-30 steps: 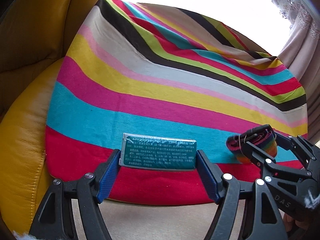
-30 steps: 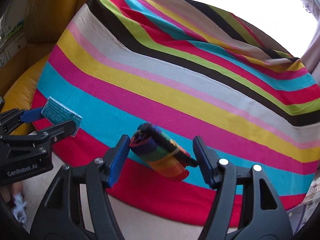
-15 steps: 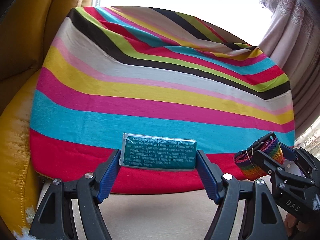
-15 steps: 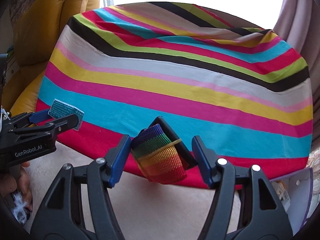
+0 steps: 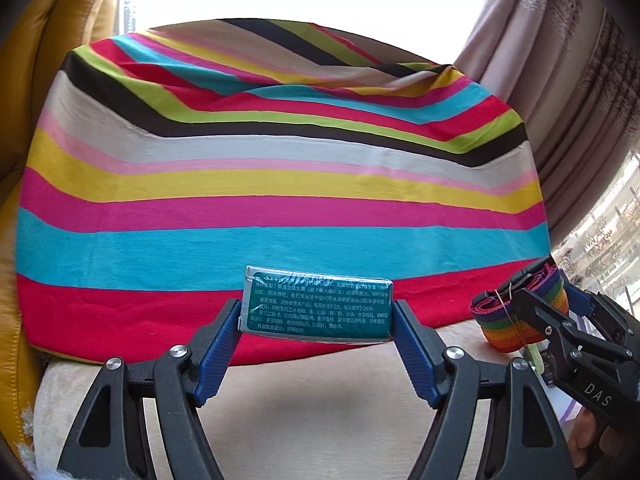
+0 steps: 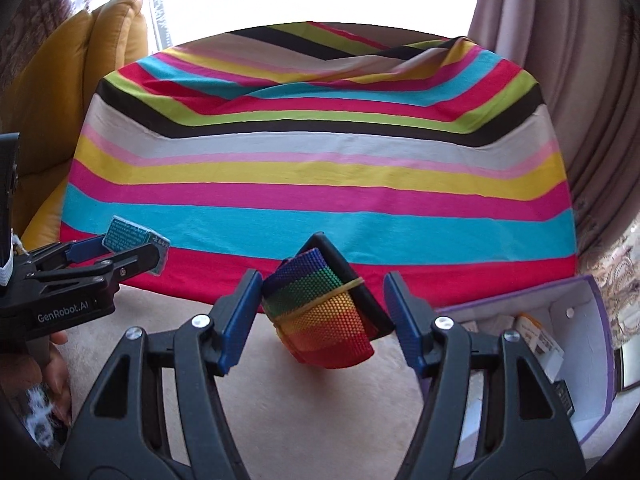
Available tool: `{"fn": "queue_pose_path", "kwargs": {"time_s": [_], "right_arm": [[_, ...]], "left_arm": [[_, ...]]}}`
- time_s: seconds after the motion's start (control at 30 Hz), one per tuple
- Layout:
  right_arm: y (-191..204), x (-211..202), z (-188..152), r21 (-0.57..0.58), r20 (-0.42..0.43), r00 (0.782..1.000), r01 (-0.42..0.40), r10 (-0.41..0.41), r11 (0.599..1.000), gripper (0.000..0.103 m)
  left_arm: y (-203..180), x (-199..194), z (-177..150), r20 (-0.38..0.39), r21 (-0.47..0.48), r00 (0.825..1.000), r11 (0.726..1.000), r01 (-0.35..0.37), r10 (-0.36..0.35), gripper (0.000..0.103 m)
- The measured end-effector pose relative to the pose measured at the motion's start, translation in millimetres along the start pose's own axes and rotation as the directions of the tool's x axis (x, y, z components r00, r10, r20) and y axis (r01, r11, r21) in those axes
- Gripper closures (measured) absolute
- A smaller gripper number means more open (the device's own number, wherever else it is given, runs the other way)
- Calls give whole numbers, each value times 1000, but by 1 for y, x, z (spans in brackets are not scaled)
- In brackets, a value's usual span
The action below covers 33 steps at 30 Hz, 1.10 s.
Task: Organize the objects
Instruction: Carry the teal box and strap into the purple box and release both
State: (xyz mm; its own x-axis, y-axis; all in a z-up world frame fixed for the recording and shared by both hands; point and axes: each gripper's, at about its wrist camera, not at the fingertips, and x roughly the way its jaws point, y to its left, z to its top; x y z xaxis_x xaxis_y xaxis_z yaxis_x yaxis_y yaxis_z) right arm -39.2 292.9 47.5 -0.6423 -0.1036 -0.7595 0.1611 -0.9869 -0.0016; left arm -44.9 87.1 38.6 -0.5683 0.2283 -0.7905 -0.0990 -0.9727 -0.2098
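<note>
At the far left of our view sits the yellow leather armchair (image 5: 24,128), and beside it the striped cloth (image 5: 280,184), which a second ago filled the frame under both tools and now lies further off, its red near edge behind what we carry. That tells us we have lifted clear of the cloth and drawn back over the beige carpet (image 5: 312,400). Our left gripper (image 5: 317,322) holds the green box (image 5: 317,304) end to end, blue pads pressing on both short sides, the printed face towards us, just as it sat a second ago. Moving right, our right gripper (image 6: 322,308) has its fingers at a middling width clamped on the rainbow strap roll (image 6: 320,312), bound by a rubber band, with its black buckle against the right pad; the roll has turned in our view since then. At the far right a white storage box with purple edging (image 6: 576,360) has come into sight, open, with a few small packets inside. We judge both pickups done and the box the likely place for both things
</note>
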Motion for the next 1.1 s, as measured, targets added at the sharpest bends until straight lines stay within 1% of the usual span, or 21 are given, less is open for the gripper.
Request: {"fn": "queue_pose_path", "kwargs": {"time_s": [0.17,0.3,0.6,0.73,0.87,1.1], "right_arm": [[-32,-18,-10,63,11,999,41,-42,997,37],[-60,-34,-18,104,21,995,93,-96,990,37],[-119,-63,-43,201,6,979,200,-205,959,37],[-142,-69,-54,241,-15,968,248,-251,938,37],[-167,-70,-63,270,-37,956,291,-292,918,37],[-199,-65,-73,310,-81,936,349,-341,884,37]], "left_arm": [[-38,2,-3,-11,65,999,997,51,-51,28],[-73,4,-7,-22,122,995,987,102,-100,28],[-151,13,-19,-77,242,978,948,205,-192,28],[-180,18,-26,-101,288,972,929,231,-210,28],[-199,23,-28,-126,308,967,917,252,-224,28],[-229,35,-33,-172,340,956,897,282,-236,28]]}}
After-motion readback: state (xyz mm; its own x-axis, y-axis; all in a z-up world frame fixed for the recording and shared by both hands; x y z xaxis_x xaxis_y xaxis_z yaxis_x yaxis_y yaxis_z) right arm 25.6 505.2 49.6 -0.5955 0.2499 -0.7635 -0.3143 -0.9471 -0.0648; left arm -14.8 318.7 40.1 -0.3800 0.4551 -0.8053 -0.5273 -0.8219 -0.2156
